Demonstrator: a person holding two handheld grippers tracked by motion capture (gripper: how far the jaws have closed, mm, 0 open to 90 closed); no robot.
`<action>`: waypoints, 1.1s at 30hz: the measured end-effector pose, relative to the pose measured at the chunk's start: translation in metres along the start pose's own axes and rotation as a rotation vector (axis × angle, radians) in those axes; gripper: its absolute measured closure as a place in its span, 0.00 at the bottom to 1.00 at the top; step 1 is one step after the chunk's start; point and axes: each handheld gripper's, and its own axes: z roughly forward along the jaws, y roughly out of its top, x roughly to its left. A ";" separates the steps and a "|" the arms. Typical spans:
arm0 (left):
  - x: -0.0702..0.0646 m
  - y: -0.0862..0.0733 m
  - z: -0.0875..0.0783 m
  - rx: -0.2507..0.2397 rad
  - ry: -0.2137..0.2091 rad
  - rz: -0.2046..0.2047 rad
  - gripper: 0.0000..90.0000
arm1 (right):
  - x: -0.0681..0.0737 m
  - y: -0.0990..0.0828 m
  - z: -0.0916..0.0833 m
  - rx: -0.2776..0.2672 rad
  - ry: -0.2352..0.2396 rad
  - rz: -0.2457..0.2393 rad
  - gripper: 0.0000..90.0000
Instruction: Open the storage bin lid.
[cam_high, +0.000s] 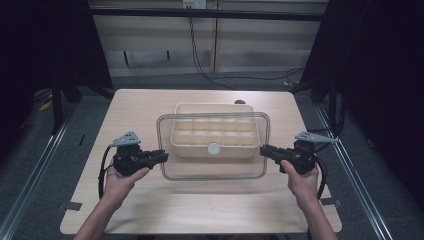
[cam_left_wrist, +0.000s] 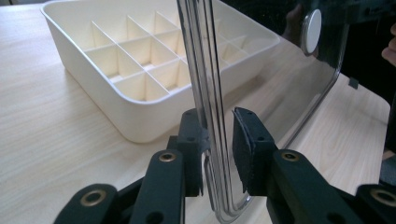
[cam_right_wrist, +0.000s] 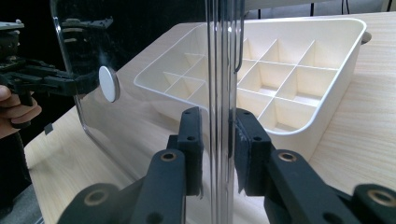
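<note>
Both grippers, left gripper (cam_high: 164, 156) and right gripper (cam_high: 263, 149), clamp the clear rectangular plastic lid (cam_high: 214, 171) lifted above the cream compartmented plastic tray (cam_high: 186, 148); seating it remains.

Bare table (cam_high: 150, 210) along the near edge, clear lid (cam_high: 214, 170) hovering over divided tray (cam_high: 192, 150), blocking its compartments

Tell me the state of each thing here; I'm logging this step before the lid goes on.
Clear lid: off the tray, held up over its near side by both short edges, white knob on it.
Cream divided tray: open, compartments empty, flat on the wooden table.
Left claw: shut on the lid's edge.
Right claw: shut on the opposite edge.
</note>
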 end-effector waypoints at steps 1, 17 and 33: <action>-0.001 -0.002 0.000 0.002 0.002 0.000 0.82 | 0.001 0.000 -0.001 -0.001 -0.002 0.000 0.83; -0.014 -0.009 -0.006 0.045 -0.022 0.024 0.82 | 0.010 -0.014 -0.013 0.020 -0.016 -0.001 0.83; -0.022 -0.028 -0.010 0.072 -0.029 0.005 0.82 | 0.019 -0.030 -0.016 0.043 -0.020 0.012 0.82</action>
